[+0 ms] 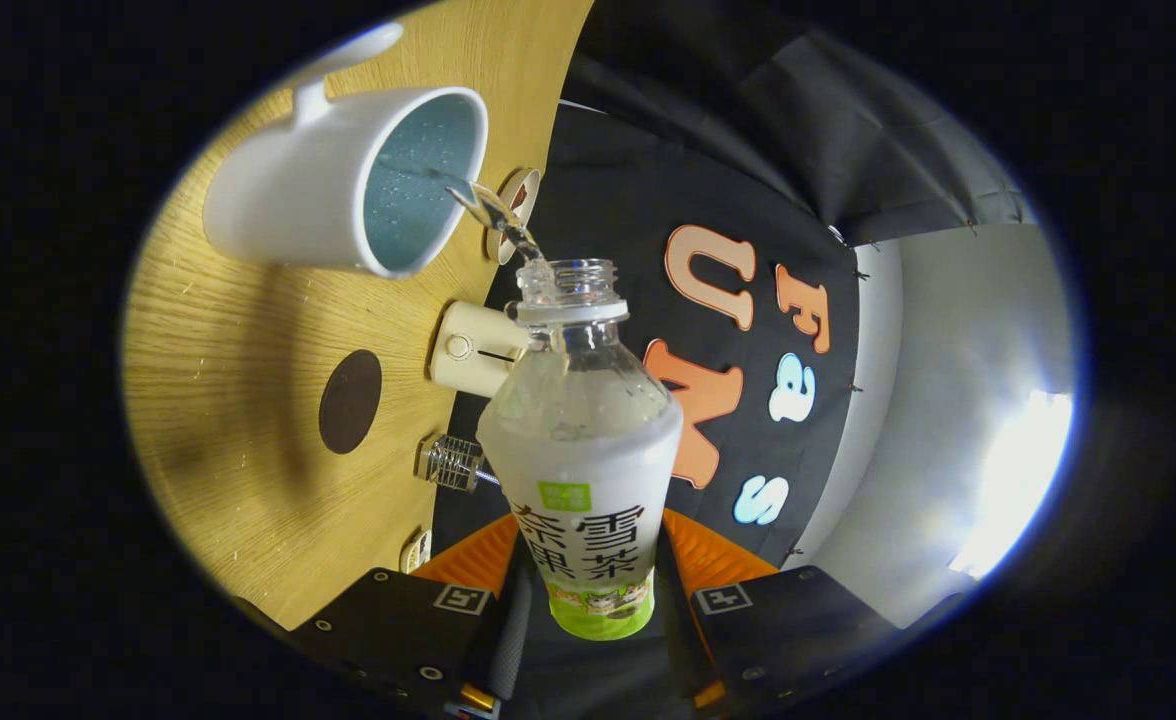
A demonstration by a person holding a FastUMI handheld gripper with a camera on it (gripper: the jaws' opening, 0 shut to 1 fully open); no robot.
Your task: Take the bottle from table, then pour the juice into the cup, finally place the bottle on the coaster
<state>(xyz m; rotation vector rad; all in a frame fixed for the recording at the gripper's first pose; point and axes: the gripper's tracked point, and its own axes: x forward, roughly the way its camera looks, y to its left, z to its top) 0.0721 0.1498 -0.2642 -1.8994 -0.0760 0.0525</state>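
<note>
While the gripper (588, 600) clamps both fingers on the clear plastic bottle with a white-and-green label (584, 470), it is tipped toward the wooden table (238, 330) | a thin clear stream (493, 210) runs from its uncapped neck into the white ceramic cup (348, 180) ahead | the round dark-brown coaster (350, 401) lies beside, apparently bare.

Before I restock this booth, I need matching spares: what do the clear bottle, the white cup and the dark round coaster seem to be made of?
The clear bottle, clamped between the gripper fingers, looks like thin glossy plastic: see-through, threaded neck, wrapped label. The white cup looks like glazed ceramic, thick-walled and smooth, though hard plastic is possible. The dark round coaster is flat and matte, perhaps leather or cork; hard to tell.
</note>
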